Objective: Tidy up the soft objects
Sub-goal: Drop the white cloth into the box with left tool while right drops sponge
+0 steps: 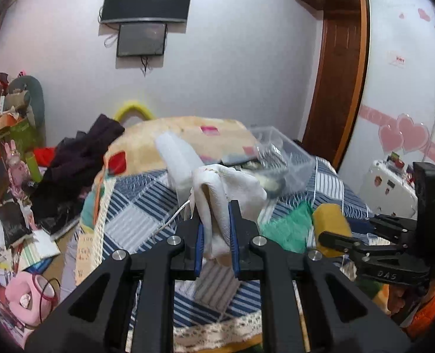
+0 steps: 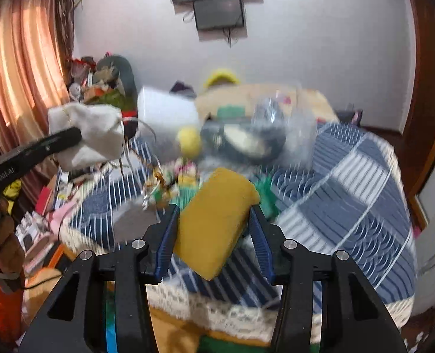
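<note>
Left wrist view shows the left gripper (image 1: 216,235) clamped on a white cloth (image 1: 220,194), its blue-padded fingers pressing the folded fabric from both sides above the bed. The blue-and-white striped bedspread (image 1: 147,209) lies beneath, with a lace trim along its near edge. Behind the cloth a clear plastic box (image 1: 279,153) sits tilted on the bed, dark and pale items inside it, too blurred to identify. A green fabric piece (image 1: 288,229) lies on the bedspread just right of the cloth. The right gripper (image 1: 332,239) reaches in from the right, holding a yellow sponge (image 1: 330,223); the letters "DAS" can be read on its black body.

In the right wrist view, the right gripper (image 2: 214,229) holds the yellow sponge (image 2: 217,223) between its fingers, tilted, above the bedspread (image 2: 350,182). The left gripper (image 2: 79,135) appears at the left with the white cloth (image 2: 91,135) in its grip, raised beside the bed; its arm carries partly legible lettering ending in "bot.AI". The clear box (image 2: 276,123) is motion-blurred here. A black wall screen (image 1: 147,0) hangs on the far wall, a smaller panel below it.
</note>
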### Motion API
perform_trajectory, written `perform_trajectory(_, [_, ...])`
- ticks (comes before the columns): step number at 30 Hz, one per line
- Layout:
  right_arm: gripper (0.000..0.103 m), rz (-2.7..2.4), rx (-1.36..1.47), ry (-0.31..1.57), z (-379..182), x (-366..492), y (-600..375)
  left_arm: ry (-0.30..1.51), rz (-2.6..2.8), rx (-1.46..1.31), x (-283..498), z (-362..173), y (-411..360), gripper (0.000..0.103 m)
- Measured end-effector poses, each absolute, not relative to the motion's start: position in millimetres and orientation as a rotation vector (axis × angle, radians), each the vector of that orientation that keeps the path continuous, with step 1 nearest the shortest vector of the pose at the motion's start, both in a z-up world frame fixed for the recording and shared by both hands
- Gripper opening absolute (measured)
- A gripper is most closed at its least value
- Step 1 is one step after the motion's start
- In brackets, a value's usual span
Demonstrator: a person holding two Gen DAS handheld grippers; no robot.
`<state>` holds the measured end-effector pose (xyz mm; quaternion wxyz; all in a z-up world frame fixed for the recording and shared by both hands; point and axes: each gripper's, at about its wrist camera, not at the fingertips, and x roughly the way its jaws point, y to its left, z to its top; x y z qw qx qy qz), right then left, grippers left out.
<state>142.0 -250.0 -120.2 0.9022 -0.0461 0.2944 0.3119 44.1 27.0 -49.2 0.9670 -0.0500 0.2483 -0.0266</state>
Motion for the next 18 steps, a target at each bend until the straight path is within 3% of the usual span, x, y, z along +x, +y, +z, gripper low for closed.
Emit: perform_trajectory(18, [0.044,0.578,-0.060,0.416,-63,199,-237,0.346,-0.022,-0.085,105,-5,21,0.015])
